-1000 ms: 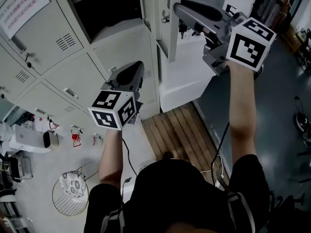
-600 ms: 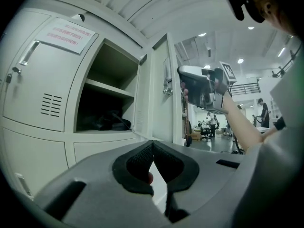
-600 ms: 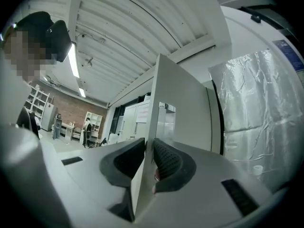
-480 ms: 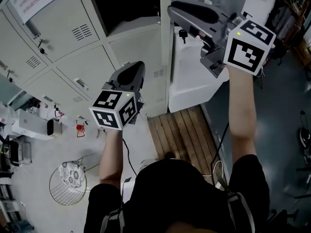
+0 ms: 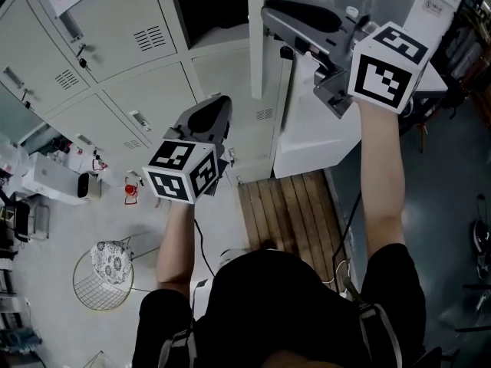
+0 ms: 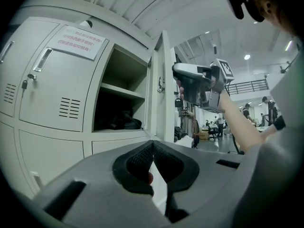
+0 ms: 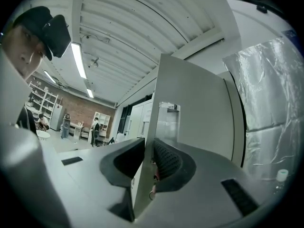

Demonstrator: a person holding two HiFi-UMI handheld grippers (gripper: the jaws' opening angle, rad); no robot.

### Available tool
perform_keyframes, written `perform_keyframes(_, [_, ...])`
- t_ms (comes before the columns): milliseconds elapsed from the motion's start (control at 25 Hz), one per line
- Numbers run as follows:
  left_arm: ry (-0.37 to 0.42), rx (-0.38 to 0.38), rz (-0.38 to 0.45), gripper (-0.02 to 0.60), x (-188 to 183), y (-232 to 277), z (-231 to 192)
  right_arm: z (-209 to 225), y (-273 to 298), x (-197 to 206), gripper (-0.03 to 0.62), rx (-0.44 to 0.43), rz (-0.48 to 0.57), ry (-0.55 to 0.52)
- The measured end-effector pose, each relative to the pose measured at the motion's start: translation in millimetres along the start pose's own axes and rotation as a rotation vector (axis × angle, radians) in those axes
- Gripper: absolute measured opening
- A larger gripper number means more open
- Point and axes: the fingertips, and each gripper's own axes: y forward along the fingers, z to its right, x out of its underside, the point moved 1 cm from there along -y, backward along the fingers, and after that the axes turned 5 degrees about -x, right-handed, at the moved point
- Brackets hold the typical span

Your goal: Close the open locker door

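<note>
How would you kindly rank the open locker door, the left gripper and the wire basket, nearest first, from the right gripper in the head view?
1. Open locker door: edge clamped in the right gripper's jaws, which have just been closing.
2. Left gripper: lower left, near closed lockers.
3. Wire basket: floor, far lower left.

Bright fluorescent tubes (image 7: 78, 61) blaze overhead in the right gripper view, washing the locker door (image 7: 190, 118) in flat, pale light and putting a sheen on the plastic sheet (image 7: 270, 94). Both gripper views bow hard at the edges, inside black corners. The head view's dimmer: open locker (image 5: 207, 6) in deep shadow, floor (image 5: 445, 205) dark on the right.
</note>
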Motion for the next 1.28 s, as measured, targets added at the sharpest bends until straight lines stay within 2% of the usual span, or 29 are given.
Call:
perform_keyframes(400, [-0.017, -0.057, 0.008, 0.017, 1, -12, -16, 2, 37, 4, 0.066, -0.036, -0.018, -0.001])
perform_keyframes(1280, [-0.019, -0.157, 0.014, 0.017, 0, -44, -66, 32, 115, 23, 0.066, 0.036, -0.051, 0.020])
